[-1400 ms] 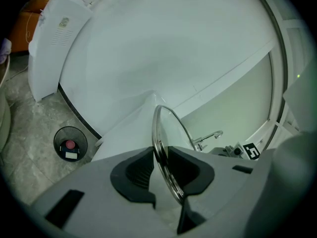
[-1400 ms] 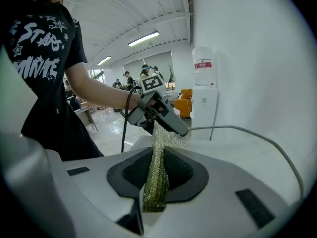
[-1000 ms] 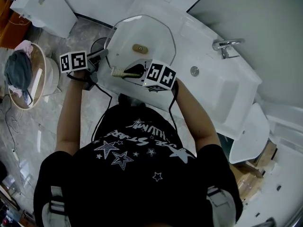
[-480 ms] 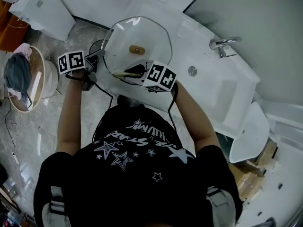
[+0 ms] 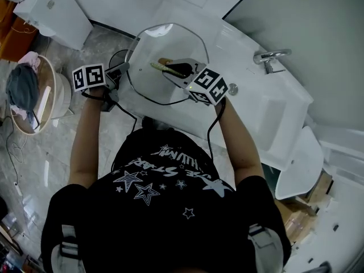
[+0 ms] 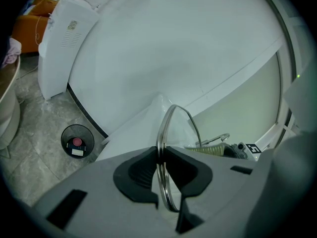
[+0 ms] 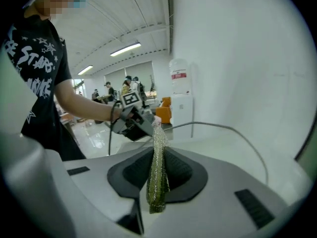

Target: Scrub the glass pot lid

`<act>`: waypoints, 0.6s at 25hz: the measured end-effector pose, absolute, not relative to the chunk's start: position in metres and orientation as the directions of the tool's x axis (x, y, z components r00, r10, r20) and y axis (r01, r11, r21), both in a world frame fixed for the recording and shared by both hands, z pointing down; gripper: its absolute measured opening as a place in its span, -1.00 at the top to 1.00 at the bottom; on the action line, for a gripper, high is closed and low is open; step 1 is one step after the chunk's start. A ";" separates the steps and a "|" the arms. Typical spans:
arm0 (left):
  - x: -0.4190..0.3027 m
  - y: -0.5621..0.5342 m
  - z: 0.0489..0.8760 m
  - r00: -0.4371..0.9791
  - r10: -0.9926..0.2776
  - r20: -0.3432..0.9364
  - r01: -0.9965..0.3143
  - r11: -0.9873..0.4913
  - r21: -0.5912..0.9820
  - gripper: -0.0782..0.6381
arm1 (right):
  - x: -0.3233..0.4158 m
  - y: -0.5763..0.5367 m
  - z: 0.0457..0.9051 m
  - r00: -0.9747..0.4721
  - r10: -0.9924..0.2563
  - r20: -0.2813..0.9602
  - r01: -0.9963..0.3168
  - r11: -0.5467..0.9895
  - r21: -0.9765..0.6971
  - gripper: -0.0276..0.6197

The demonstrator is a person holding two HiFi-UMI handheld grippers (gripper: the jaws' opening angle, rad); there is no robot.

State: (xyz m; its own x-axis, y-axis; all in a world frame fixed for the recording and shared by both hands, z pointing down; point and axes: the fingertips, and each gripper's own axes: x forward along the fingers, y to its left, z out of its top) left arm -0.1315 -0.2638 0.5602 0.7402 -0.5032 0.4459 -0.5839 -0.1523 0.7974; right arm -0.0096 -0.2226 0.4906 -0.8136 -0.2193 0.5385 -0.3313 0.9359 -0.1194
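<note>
Nearest the head camera is the person's black T-shirt (image 5: 159,192) printed with white stars, and both bare forearms reach away from it toward a white worktop (image 5: 267,112).

On the person's left, the left gripper (image 5: 126,67) has the glass pot lid (image 5: 165,41) by its metal rim. Its jaws have just been closing, and in the left gripper view the dark pads press on the rim from both sides, with the rim running edge-on between them. The lid is held up over the near corner of the worktop, its broad face turned toward the head camera.

On the right, the right gripper (image 5: 173,69) reaches in over the lid's face, its marker cube toward the person. Its jaws pinch a glittery green-gold scouring cloth (image 7: 157,172), which stands up between the pads and sticks out past them toward the left gripper. In the head view the cloth's free end lies across the middle of the lid, just beside the brown knob (image 5: 165,61). Whether it touches the glass cannot be told.

Beyond the lid the worktop carries on to a chrome tap (image 5: 272,56) at its far right. On the grey tiled floor to the left stand a small round bin (image 6: 77,142) and, further out, a round basket (image 5: 48,92) holding grey cloth.
</note>
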 end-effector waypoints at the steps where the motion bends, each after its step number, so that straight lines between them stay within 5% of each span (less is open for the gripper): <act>1: -0.132 -0.264 0.560 0.740 -0.503 0.447 -0.585 -0.153 0.797 0.61 | -0.002 -0.238 0.485 -0.798 -0.282 0.533 -0.381 0.921 -0.082 0.71; 7: -0.132 -0.263 0.559 0.743 -0.502 0.443 -0.575 -0.139 0.807 0.61 | 0.041 -0.315 0.462 -0.639 -0.583 0.502 -0.604 0.784 0.142 0.71; 15: -0.131 -0.266 0.555 0.758 -0.516 0.400 -0.524 -0.114 0.844 0.60 | 0.044 -0.333 0.486 -0.484 -0.670 0.563 -0.525 0.737 0.427 0.71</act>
